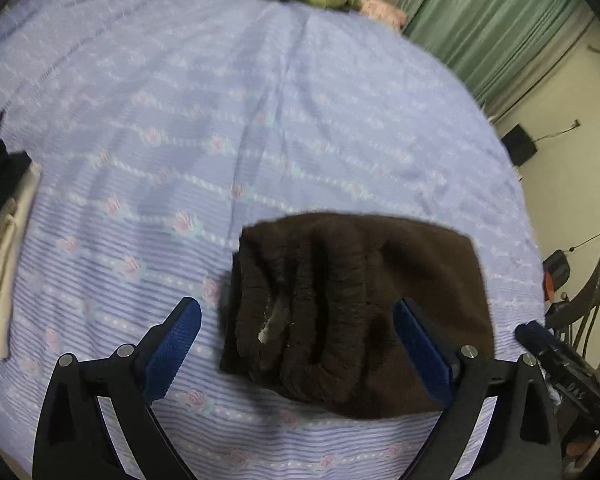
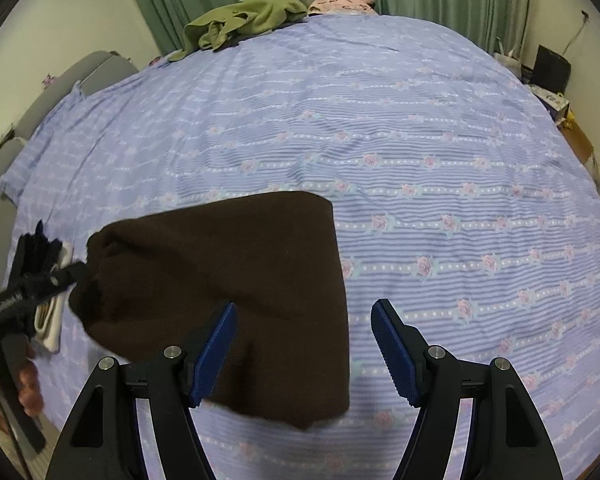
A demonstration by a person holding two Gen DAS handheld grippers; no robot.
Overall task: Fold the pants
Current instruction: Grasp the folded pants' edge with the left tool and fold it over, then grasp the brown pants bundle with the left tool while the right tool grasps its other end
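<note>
The dark brown pants (image 1: 352,308) lie folded into a compact bundle on the lilac flowered bedsheet (image 1: 220,120). The ribbed waistband end with a pale drawstring tip (image 1: 266,334) faces my left gripper (image 1: 296,332), which is open and empty, its blue pads either side of the bundle's near edge. In the right wrist view the pants (image 2: 236,280) lie left of centre. My right gripper (image 2: 304,344) is open and empty over the bundle's right edge. The left gripper's black body (image 2: 24,292) shows at the left of that view.
A folded stack of black and cream clothes (image 1: 0,240) lies at the left of the bed. A crumpled green garment (image 2: 240,20) and a pink one (image 2: 340,0) lie at the far edge. Green curtains (image 1: 492,20), a chair (image 1: 576,300) and boxes (image 2: 556,76) stand beyond the bed.
</note>
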